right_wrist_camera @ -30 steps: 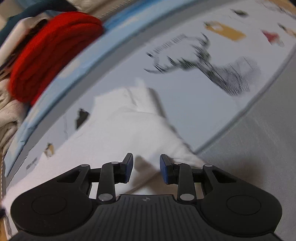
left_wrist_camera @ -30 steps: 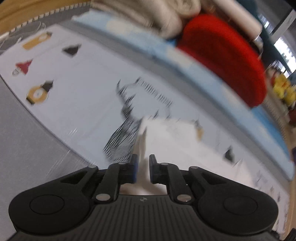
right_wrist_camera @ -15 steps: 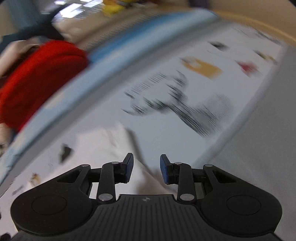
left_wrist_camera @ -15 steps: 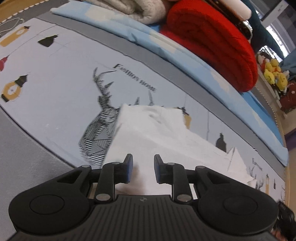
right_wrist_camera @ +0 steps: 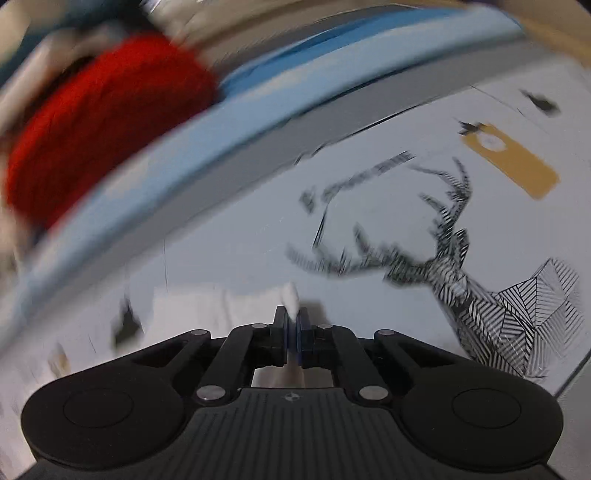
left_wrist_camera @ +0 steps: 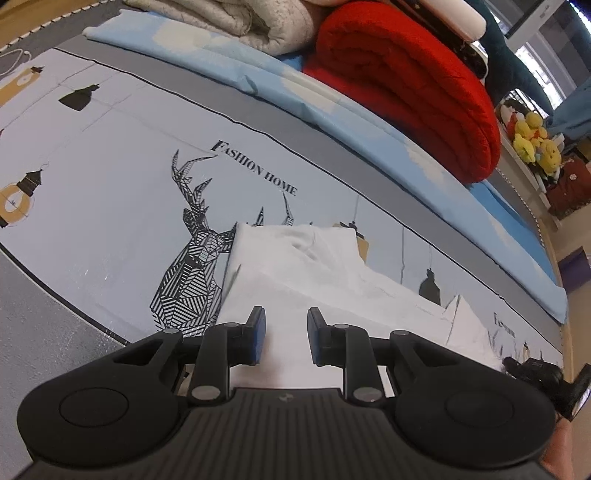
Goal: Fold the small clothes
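Red blanket (left_wrist_camera: 406, 85) and plush toys (left_wrist_camera: 532, 142) beyond white garment (left_wrist_camera: 325, 284)

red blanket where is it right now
In the left wrist view the red blanket sits upper right, rolled on the blue sheet, beside a beige quilt.

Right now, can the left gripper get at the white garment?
Probably yes. The left gripper hangs open right over the white garment, nothing between its blue pads and the cloth. The right gripper is shut on another corner, well aside.
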The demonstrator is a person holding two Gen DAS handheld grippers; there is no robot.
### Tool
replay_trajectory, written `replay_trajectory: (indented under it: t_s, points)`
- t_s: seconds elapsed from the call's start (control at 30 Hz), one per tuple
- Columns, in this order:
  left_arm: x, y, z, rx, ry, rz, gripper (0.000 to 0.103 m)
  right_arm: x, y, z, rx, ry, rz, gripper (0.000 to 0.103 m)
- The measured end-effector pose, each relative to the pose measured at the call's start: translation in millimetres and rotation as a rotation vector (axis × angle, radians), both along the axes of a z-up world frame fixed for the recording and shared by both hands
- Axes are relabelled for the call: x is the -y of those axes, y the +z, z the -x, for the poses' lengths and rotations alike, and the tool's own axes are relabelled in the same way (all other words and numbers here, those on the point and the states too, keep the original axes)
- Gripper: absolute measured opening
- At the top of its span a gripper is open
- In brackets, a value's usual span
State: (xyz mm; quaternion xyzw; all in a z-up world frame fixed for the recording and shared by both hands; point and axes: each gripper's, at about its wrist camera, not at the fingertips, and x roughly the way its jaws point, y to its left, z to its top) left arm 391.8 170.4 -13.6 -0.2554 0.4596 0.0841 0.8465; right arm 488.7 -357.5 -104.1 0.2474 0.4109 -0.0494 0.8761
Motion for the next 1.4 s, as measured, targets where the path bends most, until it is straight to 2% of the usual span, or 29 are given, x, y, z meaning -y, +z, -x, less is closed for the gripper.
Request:
replay_trajectory:
  t_s: [0.07, 0.2, 0.27, 0.33, 0.37, 0.4, 0.43, 0.47, 0.5, 0.53, 0.6, 0.63, 0.67, 0.7, 0.73, 0.77, 0.8, 0.87, 0.93, 0.97, 1.07, 1.13, 1.27, 1.33, 1.4]
  points:
    - [-1.2, 0.5, 0.3, -0.002, -0.015, 0.014, 0.026, 4.1, 3.7, 1.0, -0.014, -0.055, 0.125, 0.004]
    - [0.9, 1.9, -1.4, 0.001, -0.069, 0.029, 0.026, 11.3, 22.8, 23.0, 0.041, -0.032, 0.116, 0.008]
    - [1.5, 0.6, -1.4, 0.000, -0.080, 0.040, 0.026, 3.3, 31.8, 38.6, 0.079, 0.063, 0.064, 0.008]
    - [0.7, -2.1, -1.9, -0.005, -0.099, 0.046, 0.026, -14.2, 34.2, 58.5, 0.107, 0.208, 0.012, 0.008]
    - [0.7, -4.0, -1.7, -0.009, -0.106, 0.047, 0.027, -22.4, 31.3, 65.6, 0.107, 0.268, 0.020, 0.008]
    - [0.2, -6.6, -1.6, -0.015, -0.115, 0.046, 0.030, -31.4, 22.7, 71.7, 0.072, 0.306, 0.070, 0.009]
    - [-0.2, -10.1, -1.9, -0.024, -0.130, 0.044, 0.030, -35.6, 9.8, 71.7, -0.008, 0.313, 0.128, 0.009]
    - [-0.2, -13.2, -2.1, -0.034, -0.139, 0.041, 0.030, -34.9, -4.2, 73.3, -0.089, 0.298, 0.166, 0.011]
    - [-0.8, -17.0, -2.0, -0.048, -0.147, 0.036, 0.030, -29.6, -11.6, 78.2, -0.124, 0.256, 0.159, 0.022]
    - [-1.6, -20.1, -1.4, -0.056, -0.150, 0.034, 0.030, -22.6, -8.3, 85.2, -0.097, 0.194, 0.129, 0.031]
    - [-3.3, -26.0, -0.8, -0.066, -0.164, 0.030, 0.030, -19.5, 5.5, 100.3, -0.011, 0.170, 0.109, 0.031]
    - [-4.0, -29.6, -1.0, -0.070, -0.173, 0.029, 0.030, -23.4, 10.5, 108.1, 0.046, 0.208, 0.112, 0.031]
    - [-5.0, -33.4, -1.2, -0.073, -0.177, 0.029, 0.030, -26.5, 9.1, 112.7, 0.053, 0.243, 0.122, 0.030]
    - [-6.0, -39.5, -1.5, -0.082, -0.182, 0.027, 0.030, -30.9, 3.7, 113.3, 0.015, 0.271, 0.137, 0.030]
    - [-6.8, -48.8, -1.5, -0.106, -0.185, 0.019, 0.030, -34.3, -7.0, 111.9, -0.067, 0.290, 0.177, 0.030]
    - [-7.3, -58.5, -0.9, -0.139, -0.184, 0.008, 0.029, -32.4, -13.7, 111.5, -0.121, 0.282, 0.202, 0.046]
    - [-8.0, -67.8, 1.4, -0.168, -0.185, -0.001, 0.025, -25.8, -12.2, 115.6, -0.127, 0.228, 0.183, 0.051]
    - [-8.9, -71.7, 8.3, -0.168, -0.187, -0.006, 0.024, -17.6, 4.7, 126.1, -0.115, 0.138, 0.148, 0.043]
    - [-5.8, -52.0, 15.8, -0.122, -0.186, -0.033, 0.025, -14.9, 32.5, 141.9, -0.048, 0.125, 0.198, 0.043]
    - [-2.3, -34.9, 21.9, -0.064, -0.199, -0.057, 0.025, -14.8, 49.3, 154.9, -0.005, 0.125, 0.215, 0.043]
    - [8.4, 15.0, 46.1, 0.087, -0.250, -0.123, 0.028, -11.5, 92.7, 197.0, 0.088, 0.136, 0.205, 0.043]
    - [13.7, 48.5, 72.3, 0.157, -0.240, -0.171, 0.028, -10.8, 116.7, 230.4, 0.143, 0.155, 0.190, 0.043]
    - [33.7, 93.5, 137.9, 0.257, -0.243, -0.265, 0.028, -6.1, 148.1, 293.3, 0.248, 0.190, 0.192, 0.043]
    - [48.2, 104.7, 182.0, 0.299, -0.259, -0.312, 0.032, -5.7, 156.0, 323.0, 0.274, 0.200, 0.187, 0.043]
    - [59.7, 105.7, 222.8, 0.319, -0.272, -0.330, 0.043, -6.1, 154.2, 347.7, 0.275, 0.213, 0.194, 0.045]
